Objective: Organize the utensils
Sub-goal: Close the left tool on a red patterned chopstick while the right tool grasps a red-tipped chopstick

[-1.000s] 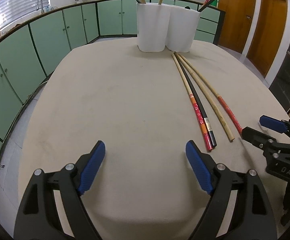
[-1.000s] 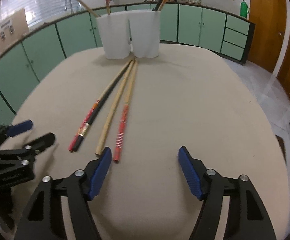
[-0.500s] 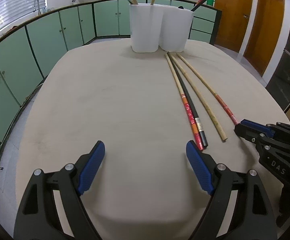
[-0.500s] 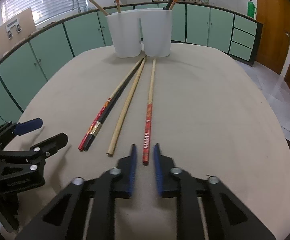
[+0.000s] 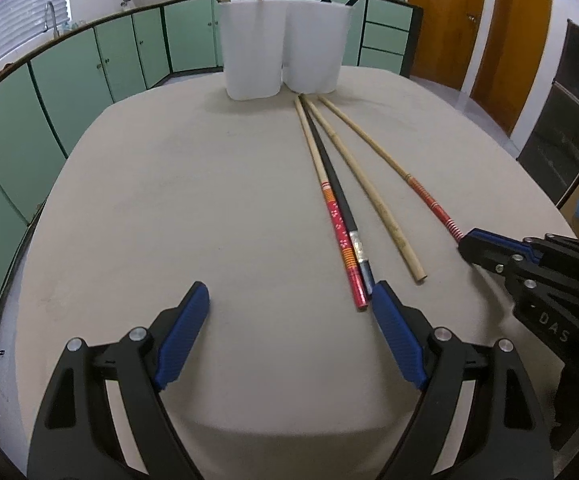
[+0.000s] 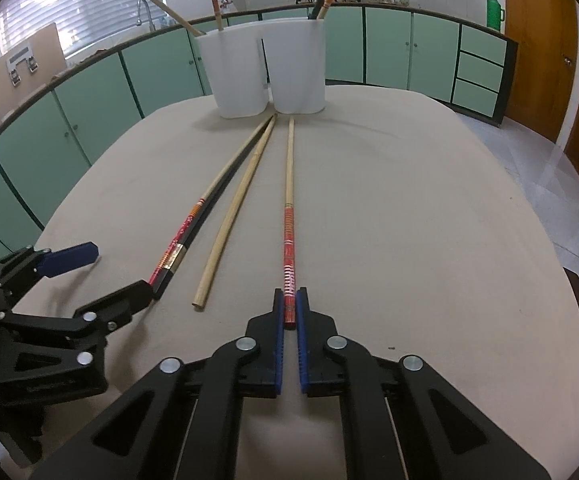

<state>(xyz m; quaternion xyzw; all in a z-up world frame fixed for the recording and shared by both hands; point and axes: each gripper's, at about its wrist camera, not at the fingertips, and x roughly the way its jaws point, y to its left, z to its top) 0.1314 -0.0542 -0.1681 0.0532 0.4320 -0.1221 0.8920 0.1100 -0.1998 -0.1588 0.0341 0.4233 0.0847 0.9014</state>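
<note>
A broad, rounded table (image 6: 409, 220) covered in matte beige cloth spreads ahead of both tools. At its far edge, straight ahead of the right gripper (image 6: 290, 312), stand two smooth white plastic holders (image 6: 267, 72) touching side by side, thin sticks leaning out of them. The left gripper (image 5: 291, 308) hovers with its ribbed blue pads spread wide, holding nothing. The right gripper's jaws are pinched narrow on the near end of a slim red-banded bamboo chopstick (image 6: 289, 216). Just left of it lie a plain bamboo stick (image 6: 229, 220) and a red-and-black lacquered pair (image 6: 187, 236).
</note>
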